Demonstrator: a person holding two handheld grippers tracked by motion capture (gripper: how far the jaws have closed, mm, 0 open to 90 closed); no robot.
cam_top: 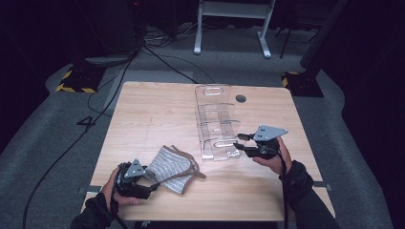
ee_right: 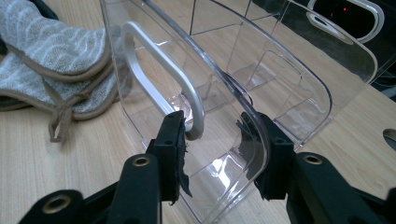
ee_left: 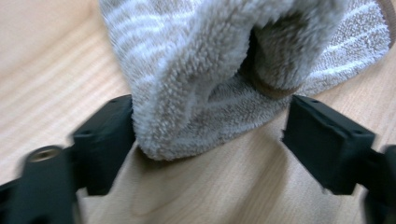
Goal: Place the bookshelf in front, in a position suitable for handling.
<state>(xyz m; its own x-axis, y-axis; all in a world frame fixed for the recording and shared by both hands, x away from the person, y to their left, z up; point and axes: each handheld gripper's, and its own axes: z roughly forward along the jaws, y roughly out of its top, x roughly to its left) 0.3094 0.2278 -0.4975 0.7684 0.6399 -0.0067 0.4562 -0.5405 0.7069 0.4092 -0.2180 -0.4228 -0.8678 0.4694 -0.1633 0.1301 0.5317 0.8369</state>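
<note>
Cloth (cam_top: 169, 164) is lying on bench (cam_top: 157, 109) nr front edge; its corner is being straddled by left gripper (ee_left: 208, 135), jaws wide, nothing held yet. Clear organiser (cam_top: 216, 121) end is being bracketed by right gripper (ee_right: 215, 149), jaws open. Next, prob.: both jaws closed.

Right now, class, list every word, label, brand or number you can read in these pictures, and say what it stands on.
"4": a dark mark shaped like that numeral on the grey floor left of the table.
No readable text on the towel, the clear plastic organiser or either gripper.
</note>
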